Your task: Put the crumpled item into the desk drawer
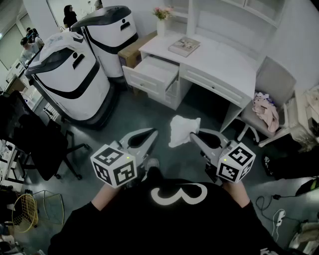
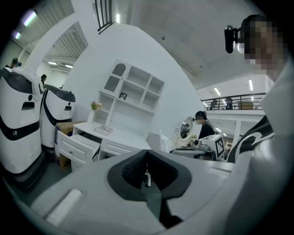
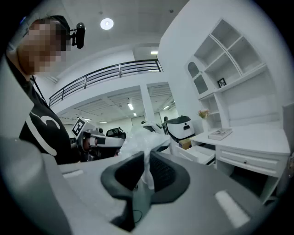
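A white crumpled item (image 1: 182,130) hangs above the grey floor in front of the white desk (image 1: 224,60). My right gripper (image 1: 192,135) is shut on its right edge, and in the right gripper view the item (image 3: 139,140) bulges out from between the dark pads (image 3: 161,172). My left gripper (image 1: 153,133) is level beside it to the left, shut with nothing between its jaws (image 2: 147,156). The desk's left drawer (image 1: 152,72) stands pulled open, and it shows in the left gripper view as the open drawer (image 2: 78,144) at lower left.
Two large white robots (image 1: 70,74) (image 1: 107,35) stand left of the desk. A book (image 1: 184,46) and flowers (image 1: 162,14) sit on the desktop. At the right is a chair (image 1: 271,79) with pink clothes (image 1: 266,110). A black office chair (image 1: 35,144) is at the left.
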